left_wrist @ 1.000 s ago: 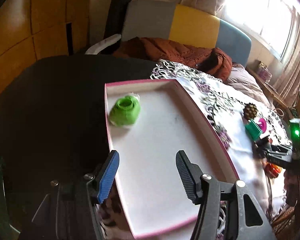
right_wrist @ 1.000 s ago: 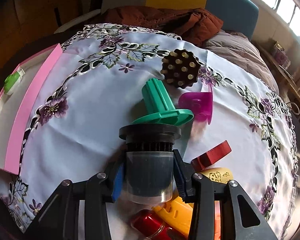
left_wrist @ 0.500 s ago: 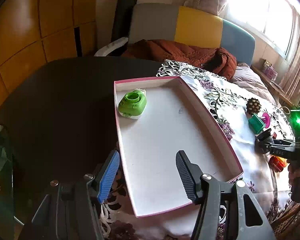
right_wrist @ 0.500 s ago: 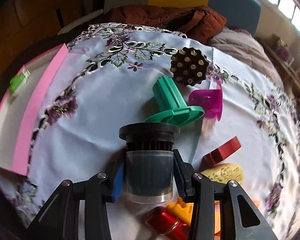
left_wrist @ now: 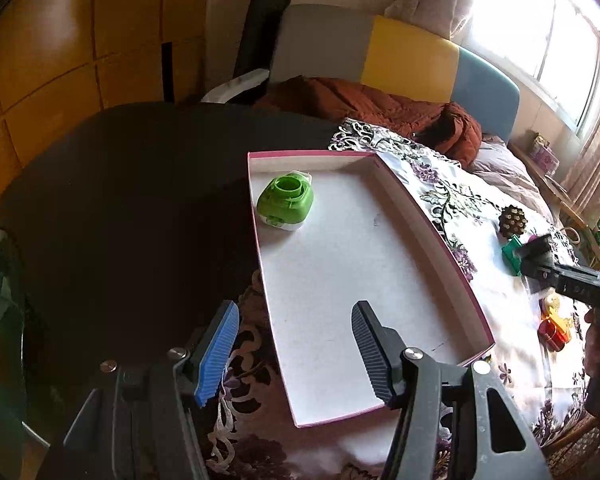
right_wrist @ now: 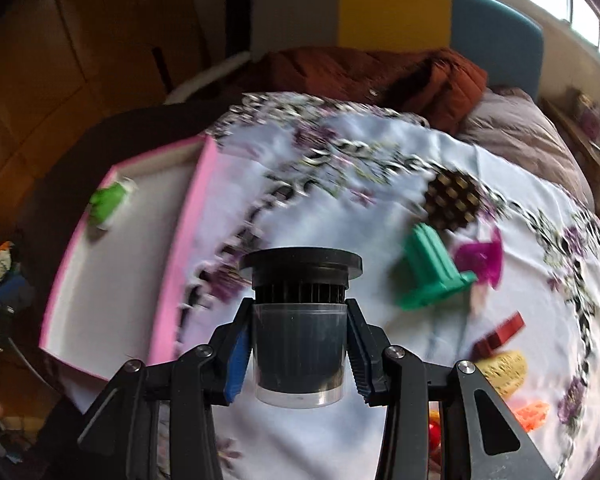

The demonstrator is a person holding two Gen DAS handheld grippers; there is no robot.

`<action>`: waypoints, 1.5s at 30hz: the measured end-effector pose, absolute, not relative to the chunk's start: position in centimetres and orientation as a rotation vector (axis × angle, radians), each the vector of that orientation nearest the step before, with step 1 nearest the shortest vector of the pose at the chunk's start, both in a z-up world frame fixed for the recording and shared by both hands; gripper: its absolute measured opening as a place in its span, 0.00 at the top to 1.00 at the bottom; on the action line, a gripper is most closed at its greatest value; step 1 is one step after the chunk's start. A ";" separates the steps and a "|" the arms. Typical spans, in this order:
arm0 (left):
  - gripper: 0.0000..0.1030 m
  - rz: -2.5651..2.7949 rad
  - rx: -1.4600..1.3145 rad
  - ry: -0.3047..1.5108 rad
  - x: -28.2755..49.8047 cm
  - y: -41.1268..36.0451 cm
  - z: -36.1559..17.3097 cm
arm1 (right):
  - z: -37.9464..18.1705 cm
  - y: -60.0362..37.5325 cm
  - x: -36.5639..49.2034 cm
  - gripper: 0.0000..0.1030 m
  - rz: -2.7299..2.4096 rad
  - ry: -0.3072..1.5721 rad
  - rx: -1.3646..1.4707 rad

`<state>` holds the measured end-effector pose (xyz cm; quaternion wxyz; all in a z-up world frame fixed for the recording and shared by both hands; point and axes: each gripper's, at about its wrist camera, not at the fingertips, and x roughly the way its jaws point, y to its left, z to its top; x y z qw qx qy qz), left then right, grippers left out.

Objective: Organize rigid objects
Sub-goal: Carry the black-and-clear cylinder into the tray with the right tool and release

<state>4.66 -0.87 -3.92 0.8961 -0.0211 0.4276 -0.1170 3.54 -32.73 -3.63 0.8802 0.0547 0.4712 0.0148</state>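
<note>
My right gripper (right_wrist: 298,340) is shut on a black-capped dark jar (right_wrist: 300,320) and holds it in the air above the flowered tablecloth (right_wrist: 340,168). My left gripper (left_wrist: 294,344) is open and empty over the near end of a pink-rimmed white tray (left_wrist: 452,264). A green lidded container (left_wrist: 285,201) sits in the tray's far left corner; it also shows in the right wrist view (right_wrist: 108,204). On the cloth lie a teal flanged part (right_wrist: 432,272), a magenta piece (right_wrist: 480,260) and a brown studded ball (right_wrist: 452,200).
A red block (right_wrist: 500,332), a yellow piece (right_wrist: 504,372) and an orange piece (right_wrist: 534,412) lie at the cloth's near right. The tray (right_wrist: 180,272) is left of the jar. A rust-coloured jacket (left_wrist: 372,108) lies on the sofa behind the dark table (left_wrist: 120,200).
My right gripper has lifted the jar and swung left toward the tray; the view is motion-blurred. My left gripper has drawn back, so more of the tray shows.
</note>
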 end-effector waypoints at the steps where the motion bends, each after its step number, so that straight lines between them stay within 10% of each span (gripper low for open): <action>1: 0.42 -0.241 -0.045 0.887 4.7 -0.8 -4.0 | -3.3 -32.0 3.8 0.58 0.046 0.974 0.114; 32: 0.42 -0.135 -0.117 0.937 5.3 4.5 -6.0 | -7.3 -14.4 17.3 0.57 0.131 1.077 0.095; 36: 0.42 -0.131 -0.119 0.934 5.3 4.6 -6.0 | -7.9 -14.7 17.4 0.37 0.132 1.090 0.126; 45: 0.42 -0.147 -0.105 0.932 5.1 3.7 -5.9 | -6.8 -15.6 15.3 0.30 0.138 1.048 0.111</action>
